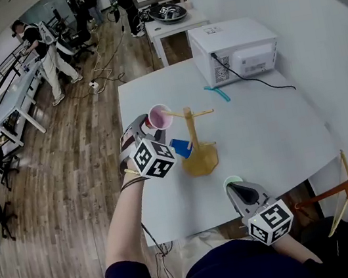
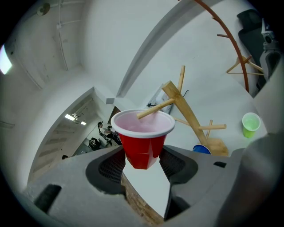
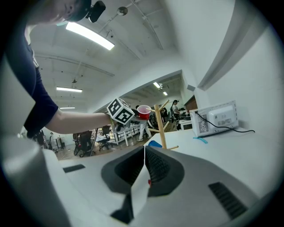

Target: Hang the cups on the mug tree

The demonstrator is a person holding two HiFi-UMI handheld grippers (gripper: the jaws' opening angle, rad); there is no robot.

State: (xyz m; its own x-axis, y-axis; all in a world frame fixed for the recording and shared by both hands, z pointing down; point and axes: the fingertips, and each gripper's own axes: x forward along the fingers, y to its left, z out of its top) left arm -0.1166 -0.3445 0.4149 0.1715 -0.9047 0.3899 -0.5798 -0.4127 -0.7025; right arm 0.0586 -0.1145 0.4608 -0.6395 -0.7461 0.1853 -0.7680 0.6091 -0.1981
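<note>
Left claw point(image 2: 142, 164) is gripping a red plastic cup point(image 2: 143, 139), a peg of the tan wooden mug tree point(image 2: 188, 117) poking into it just ahead; right claw point(image 3: 144, 166) is pinched shut.

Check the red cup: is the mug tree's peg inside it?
Just inside: the tip of the peg crosses the rim of the red cup into its mouth, while the left gripper grips the cup.

A wooden mug tree point(image 1: 193, 139) stands on the white table point(image 1: 279, 130). A red plastic cup point(image 1: 159, 117) is at its ten o'clock, a blue plastic cup point(image 1: 181, 147) at nine, a green plastic cup point(image 1: 233, 182) at five and a white microwave point(image 1: 233, 48) at one.
</note>
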